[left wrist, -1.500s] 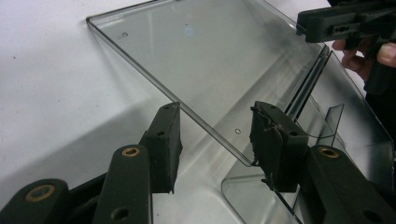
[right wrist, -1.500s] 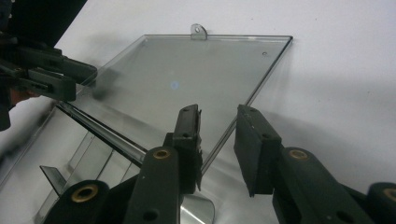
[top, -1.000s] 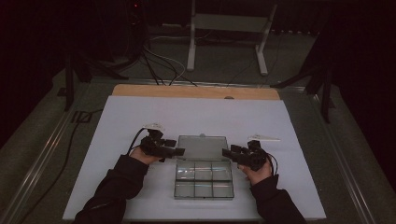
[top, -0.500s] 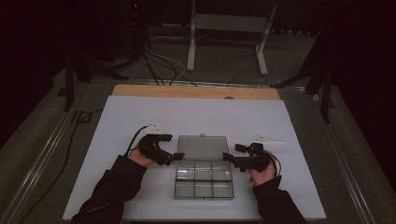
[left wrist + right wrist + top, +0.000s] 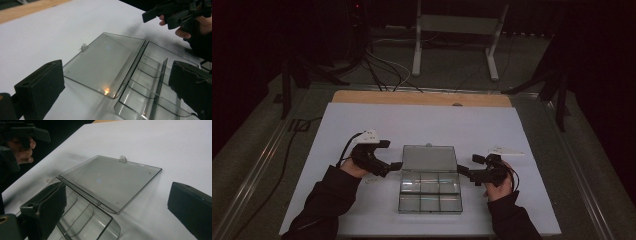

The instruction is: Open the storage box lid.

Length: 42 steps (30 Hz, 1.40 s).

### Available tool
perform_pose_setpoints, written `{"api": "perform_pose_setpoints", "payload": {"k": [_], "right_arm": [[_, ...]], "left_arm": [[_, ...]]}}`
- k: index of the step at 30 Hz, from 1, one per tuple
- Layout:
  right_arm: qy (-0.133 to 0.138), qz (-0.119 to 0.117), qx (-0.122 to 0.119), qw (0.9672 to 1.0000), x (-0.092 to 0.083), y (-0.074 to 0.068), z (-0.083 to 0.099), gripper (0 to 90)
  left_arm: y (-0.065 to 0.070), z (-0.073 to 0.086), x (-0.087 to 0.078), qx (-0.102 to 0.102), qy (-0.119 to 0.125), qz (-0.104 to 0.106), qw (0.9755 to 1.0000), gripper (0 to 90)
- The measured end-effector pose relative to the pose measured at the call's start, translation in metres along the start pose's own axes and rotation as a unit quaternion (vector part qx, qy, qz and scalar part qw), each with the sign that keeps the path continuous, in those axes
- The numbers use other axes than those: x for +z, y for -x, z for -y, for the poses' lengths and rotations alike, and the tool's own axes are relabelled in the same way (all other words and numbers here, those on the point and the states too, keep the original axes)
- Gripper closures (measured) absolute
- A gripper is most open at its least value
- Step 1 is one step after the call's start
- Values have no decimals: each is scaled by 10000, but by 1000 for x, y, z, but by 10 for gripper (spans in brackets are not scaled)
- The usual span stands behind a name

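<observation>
A clear plastic compartment box (image 5: 430, 195) sits at the middle of the white table, several empty cells showing. Its lid (image 5: 429, 158) lies open and flat on the far side. My left gripper (image 5: 393, 166) is at the box's left edge by the hinge, jaws wide open; between them in the left gripper view (image 5: 115, 90) I see the lid (image 5: 105, 62) and the cells (image 5: 150, 87). My right gripper (image 5: 465, 173) stands open at the box's right edge; its own view (image 5: 120, 210) shows the lid (image 5: 112, 178) with its small tab and a tray corner (image 5: 82, 220).
A white sheet (image 5: 427, 125) covers the table, with a wooden strip (image 5: 422, 98) along the far edge. A small white flat piece (image 5: 507, 150) lies right of the box. Beyond the table stand a metal frame (image 5: 452, 30) and floor cables (image 5: 382, 65).
Both grippers have drawn slightly outward and toward the person, away from the lid's corners. The lid stays flat and open; the box has not moved.
</observation>
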State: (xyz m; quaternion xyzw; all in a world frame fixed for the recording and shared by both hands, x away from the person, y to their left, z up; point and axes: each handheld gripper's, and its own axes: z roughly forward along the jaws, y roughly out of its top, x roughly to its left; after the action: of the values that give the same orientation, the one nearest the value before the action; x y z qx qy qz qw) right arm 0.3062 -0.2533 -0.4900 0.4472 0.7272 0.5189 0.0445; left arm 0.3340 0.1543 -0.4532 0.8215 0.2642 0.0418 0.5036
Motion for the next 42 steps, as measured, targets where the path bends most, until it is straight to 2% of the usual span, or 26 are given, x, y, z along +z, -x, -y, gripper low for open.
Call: {"api": "perform_pose_setpoints", "payload": {"k": [3,9,23,30,35,42], "right_arm": [[35,-21,-30,10000,-1,0,0,20],[60,-5,-64,10000,-2,-1,1,20],[144,-43,-74,9999,-5,0,0,20],[164,-63,-69,9998,-6,-1,0,20],[175,-73,-51,9998,-6,0,0,20],[176,-81,-37,9998,-6,0,0,20]], "left_arm": [[-1,0,-8,50,63,64,9999,21],[-3,3,-19,85,9,18,10000,21],[-6,13,-38,131,155,14,9998,22],[-8,21,-46,135,199,-84,9997,22],[-11,27,-52,134,225,-29,9997,22],[-12,34,-59,265,307,27,9992,22]]}}
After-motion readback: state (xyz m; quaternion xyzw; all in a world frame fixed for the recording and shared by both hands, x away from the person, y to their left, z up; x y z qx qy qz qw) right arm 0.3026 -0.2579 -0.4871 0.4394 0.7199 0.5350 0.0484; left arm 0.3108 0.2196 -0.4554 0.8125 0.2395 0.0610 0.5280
